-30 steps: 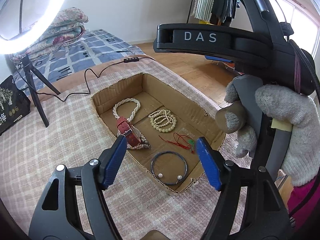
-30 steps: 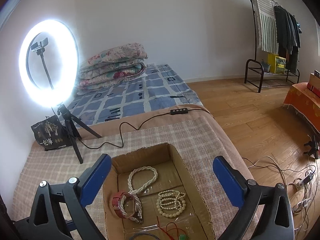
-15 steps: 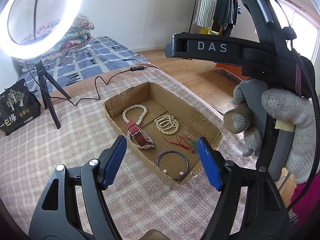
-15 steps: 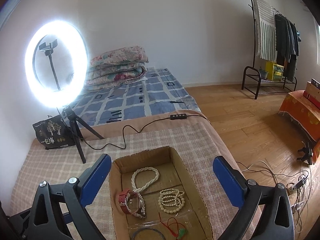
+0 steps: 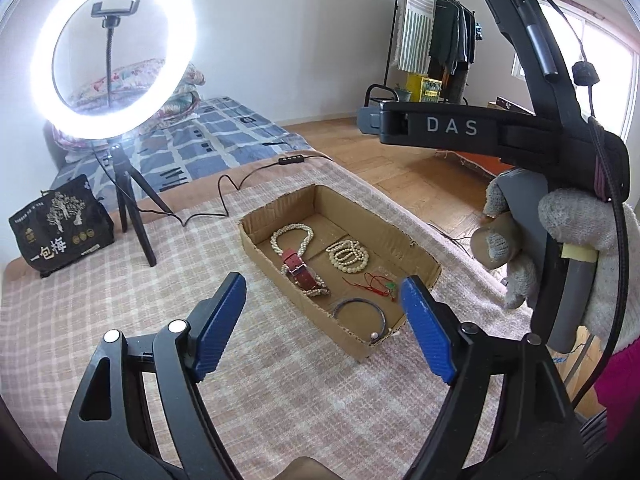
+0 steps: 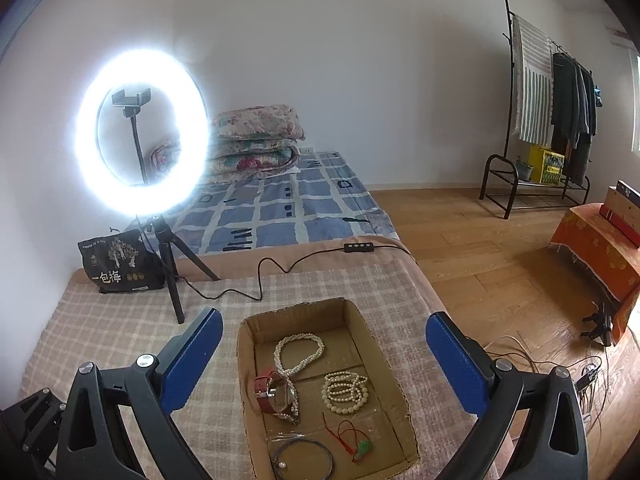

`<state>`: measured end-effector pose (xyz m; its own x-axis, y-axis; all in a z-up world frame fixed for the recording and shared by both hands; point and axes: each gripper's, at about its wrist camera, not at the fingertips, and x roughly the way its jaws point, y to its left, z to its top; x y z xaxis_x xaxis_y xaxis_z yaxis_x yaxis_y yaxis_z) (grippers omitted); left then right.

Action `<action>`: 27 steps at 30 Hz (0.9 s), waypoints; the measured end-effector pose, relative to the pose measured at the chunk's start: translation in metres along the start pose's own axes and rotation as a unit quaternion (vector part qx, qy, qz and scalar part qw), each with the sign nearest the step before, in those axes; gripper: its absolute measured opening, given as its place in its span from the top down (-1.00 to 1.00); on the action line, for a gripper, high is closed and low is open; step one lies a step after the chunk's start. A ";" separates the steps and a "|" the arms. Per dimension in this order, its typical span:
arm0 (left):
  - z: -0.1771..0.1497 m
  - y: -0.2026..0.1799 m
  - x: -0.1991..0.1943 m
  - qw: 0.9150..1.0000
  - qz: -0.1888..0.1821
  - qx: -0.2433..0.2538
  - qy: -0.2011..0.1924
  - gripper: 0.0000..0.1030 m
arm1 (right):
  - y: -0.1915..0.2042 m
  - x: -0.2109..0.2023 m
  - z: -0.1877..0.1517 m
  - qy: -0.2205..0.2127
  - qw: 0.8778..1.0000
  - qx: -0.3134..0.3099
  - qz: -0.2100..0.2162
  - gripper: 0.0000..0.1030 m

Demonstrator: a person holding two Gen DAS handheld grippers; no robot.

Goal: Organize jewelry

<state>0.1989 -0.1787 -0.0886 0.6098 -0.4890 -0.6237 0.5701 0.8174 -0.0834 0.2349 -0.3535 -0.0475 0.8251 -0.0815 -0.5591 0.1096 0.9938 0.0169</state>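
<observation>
A shallow cardboard box (image 5: 416, 252) (image 6: 244, 360) lies on the checked blanket. In it are a pearl necklace (image 5: 291, 236) (image 6: 299, 354), a red-strap watch (image 5: 298, 268) (image 6: 269, 390), a cream bead bracelet (image 5: 347, 255) (image 6: 345, 392), a red cord with a green pendant (image 5: 376, 282) (image 6: 354, 440) and a dark wire bangle (image 5: 359, 312) (image 6: 302, 458). My left gripper (image 5: 320, 312) is open and empty, held above and in front of the box. My right gripper (image 6: 324, 354) is open and empty, above the box. A gloved hand (image 5: 572, 248) holds the right gripper's body at the right of the left wrist view.
A lit ring light on a tripod (image 5: 116, 52) (image 6: 142, 132) stands at the back left, its cable (image 5: 228, 188) (image 6: 256, 276) trailing over the blanket. A black snack bag (image 5: 60, 228) (image 6: 120, 264) stands beside it. The blanket's edge drops to wooden floor (image 6: 500, 248) at right.
Both grippers have drawn back and risen from the box, so it looks smaller and farther. Both stay open and empty. The jewelry has not moved.
</observation>
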 end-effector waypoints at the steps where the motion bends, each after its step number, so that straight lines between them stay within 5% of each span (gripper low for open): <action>1: -0.001 0.001 -0.004 1.000 0.004 0.002 -0.002 -0.60 | 0.002 -0.004 0.000 0.000 1.000 -0.003 -0.002 -0.99; 15: -0.015 0.030 -0.057 0.998 0.052 -0.004 -0.025 -0.79 | 0.026 -0.063 -0.010 -0.025 0.999 -0.026 -0.040 -0.99; 27: -0.022 0.039 -0.096 0.994 0.091 -0.013 -0.056 -0.92 | 0.044 -0.107 -0.047 -0.023 0.999 -0.042 -0.018 -0.99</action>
<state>0.1501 -0.0932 -0.0495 0.7599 -0.3616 -0.5403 0.4309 0.9024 0.0022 0.1253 -0.2978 -0.0259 0.8465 -0.1182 -0.5191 0.0935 0.9929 -0.0735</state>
